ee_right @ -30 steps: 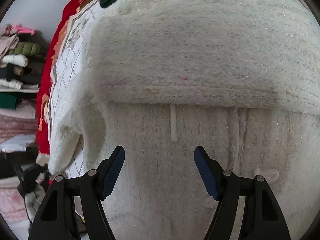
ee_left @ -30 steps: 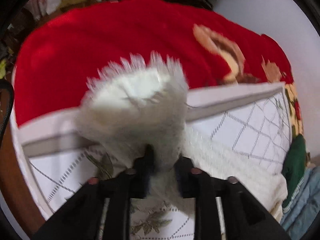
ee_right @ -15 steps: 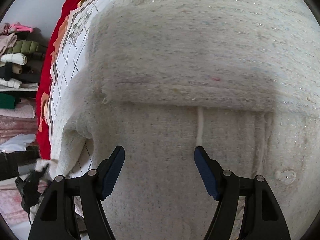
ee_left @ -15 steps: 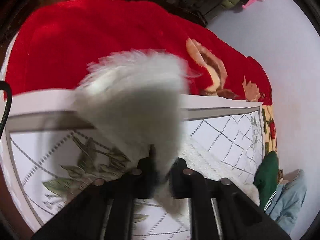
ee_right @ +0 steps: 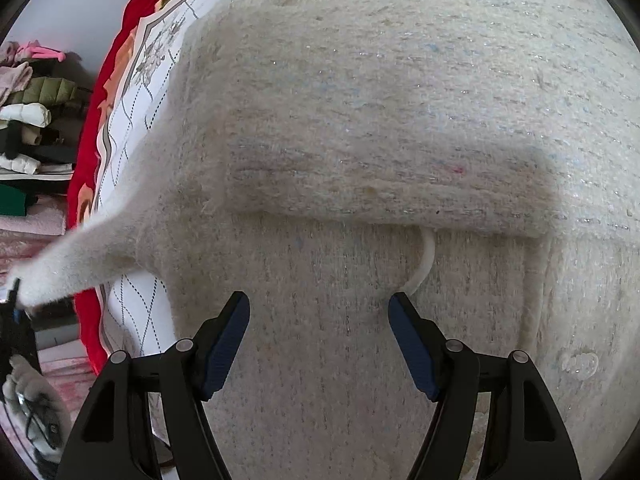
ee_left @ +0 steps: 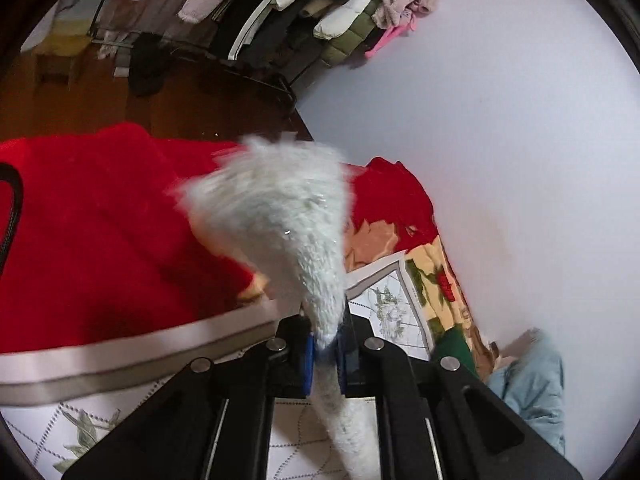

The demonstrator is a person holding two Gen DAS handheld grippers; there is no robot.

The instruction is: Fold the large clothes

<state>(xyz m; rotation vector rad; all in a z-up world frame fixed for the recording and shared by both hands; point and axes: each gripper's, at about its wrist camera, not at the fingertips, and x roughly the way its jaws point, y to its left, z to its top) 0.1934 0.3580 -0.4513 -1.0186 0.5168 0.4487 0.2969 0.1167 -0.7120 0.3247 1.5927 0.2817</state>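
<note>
Left wrist view, left to right: one red blanket [ee_left: 100, 240] covers the far part of the bed; one white quilted cover [ee_left: 44, 420] with a grey lattice and leaf print lies nearer, edged by one pale band. At centre, one sleeve cuff [ee_left: 280, 220] of the cream sweater stands up, blurred, from the left gripper [ee_left: 325, 356], whose two blue pads pinch the fabric; its jaws are opening slightly with the sleeve between them. To the right lie one dark green garment [ee_left: 454, 348] and one light blue garment [ee_left: 536, 384] against the wall. Right wrist view, left to right: the left gripper [ee_right: 14, 312] shows at the frame edge, the sleeve stretched to it; one cream sweater [ee_right: 400, 128] lies spread on the bed with one fold across its middle; the right gripper [ee_right: 320, 312] hovers over it, its two fingers apart, nothing between them.
</note>
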